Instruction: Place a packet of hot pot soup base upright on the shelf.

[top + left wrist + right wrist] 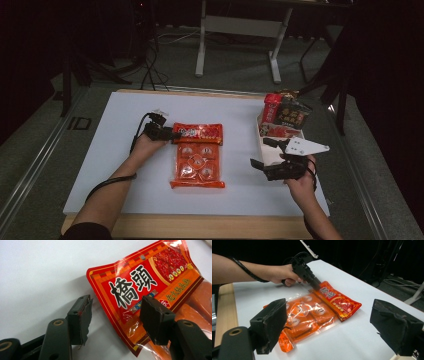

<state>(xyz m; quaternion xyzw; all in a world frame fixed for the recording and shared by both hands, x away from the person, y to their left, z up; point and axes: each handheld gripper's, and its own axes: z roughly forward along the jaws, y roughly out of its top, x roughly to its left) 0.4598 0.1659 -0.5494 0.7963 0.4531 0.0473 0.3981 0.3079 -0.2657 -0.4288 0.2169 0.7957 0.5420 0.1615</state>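
A red snack packet with large black characters lies across the top of an orange bag of several round sealed pieces, mid-table. My left gripper is at the packet's left end. In the left gripper view it is open, its jaws straddling the packet's near corner, one jaw on the table side and one over the print. My right gripper hovers open at the right, empty, with the bag, the packet and the left gripper ahead of its wide-apart pads.
A white carton at the right back holds a red packet and a dark packet, just beyond my right gripper. The white board covers a wooden table. A desk frame stands on the floor behind.
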